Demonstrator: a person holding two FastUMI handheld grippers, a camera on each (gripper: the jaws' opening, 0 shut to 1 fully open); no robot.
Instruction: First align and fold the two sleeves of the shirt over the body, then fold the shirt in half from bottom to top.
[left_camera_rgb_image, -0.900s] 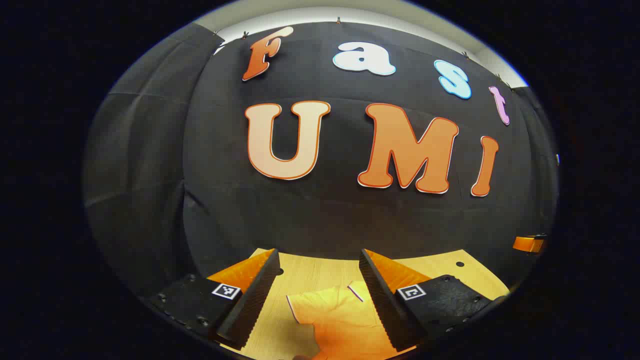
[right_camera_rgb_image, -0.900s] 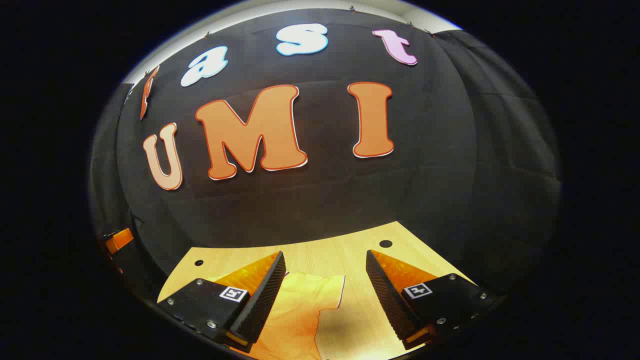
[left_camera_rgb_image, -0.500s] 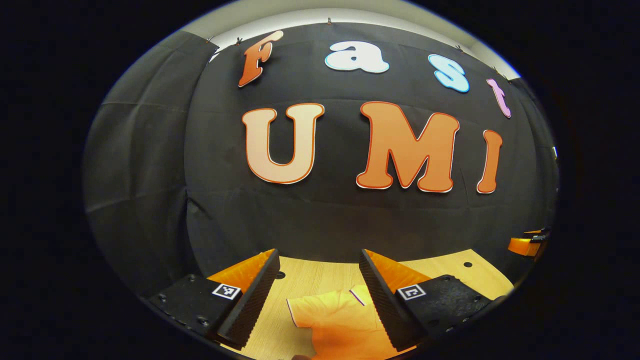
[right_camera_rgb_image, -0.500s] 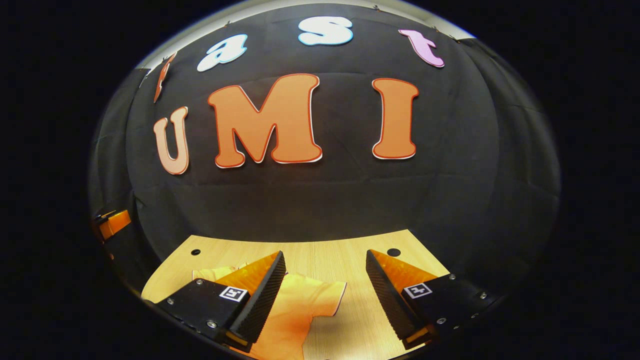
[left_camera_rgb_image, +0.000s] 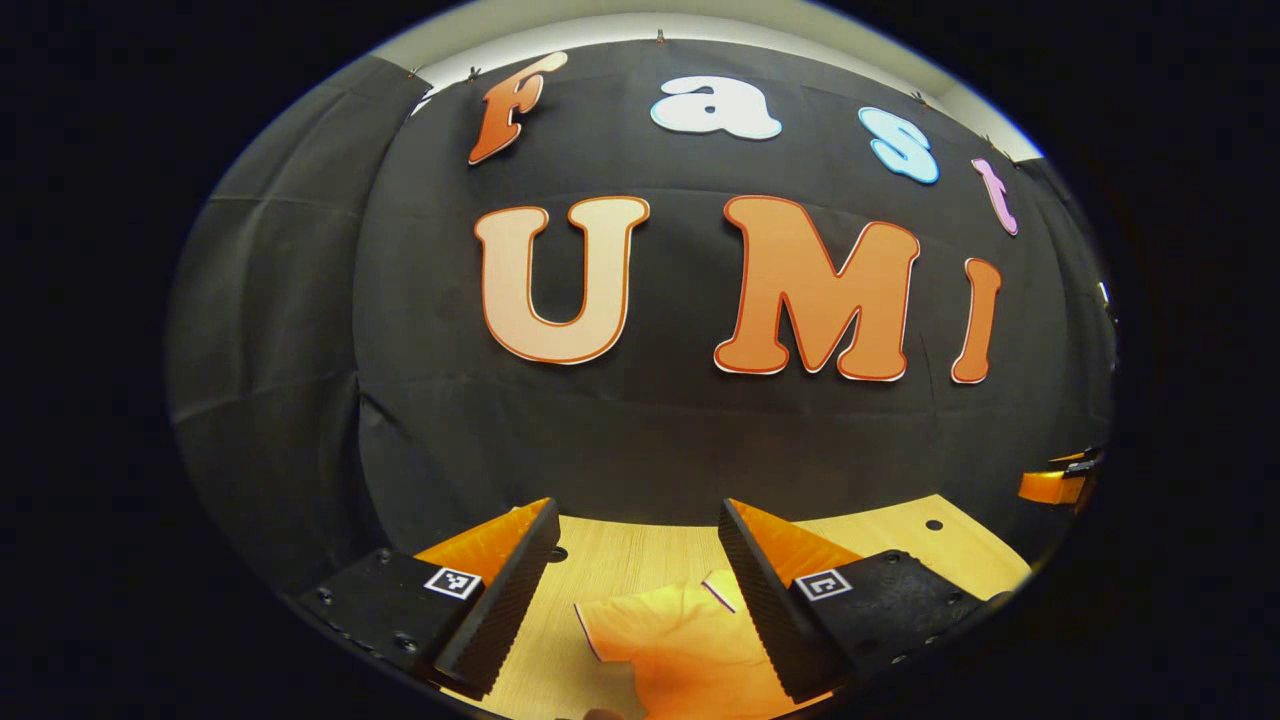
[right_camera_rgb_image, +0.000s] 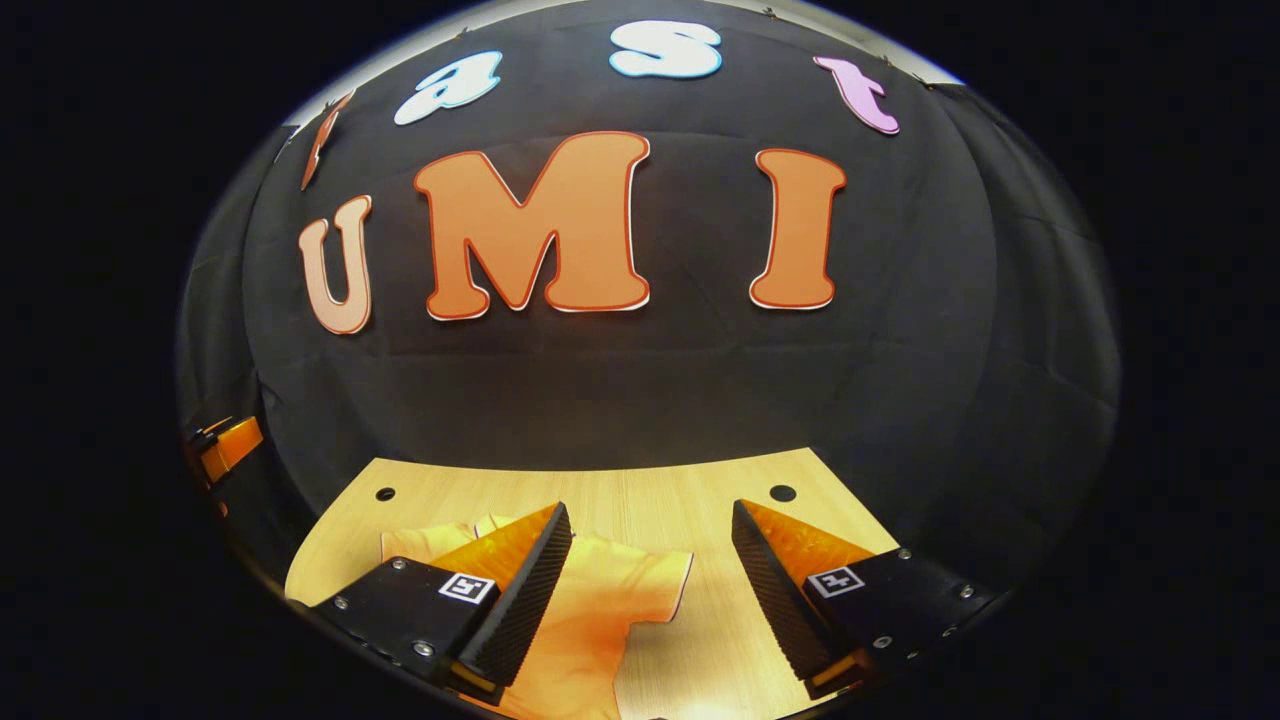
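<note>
Left gripper view is showing an orange shirt (left_camera_rgb_image: 680, 650) lying flat, sleeves spread, on the table (left_camera_rgb_image: 640, 560); both grippers' jaws are standing apart.

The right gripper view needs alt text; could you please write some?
An orange shirt lies flat on a wooden table, one sleeve spread between the open right gripper. The left gripper shows at the far left.
</note>
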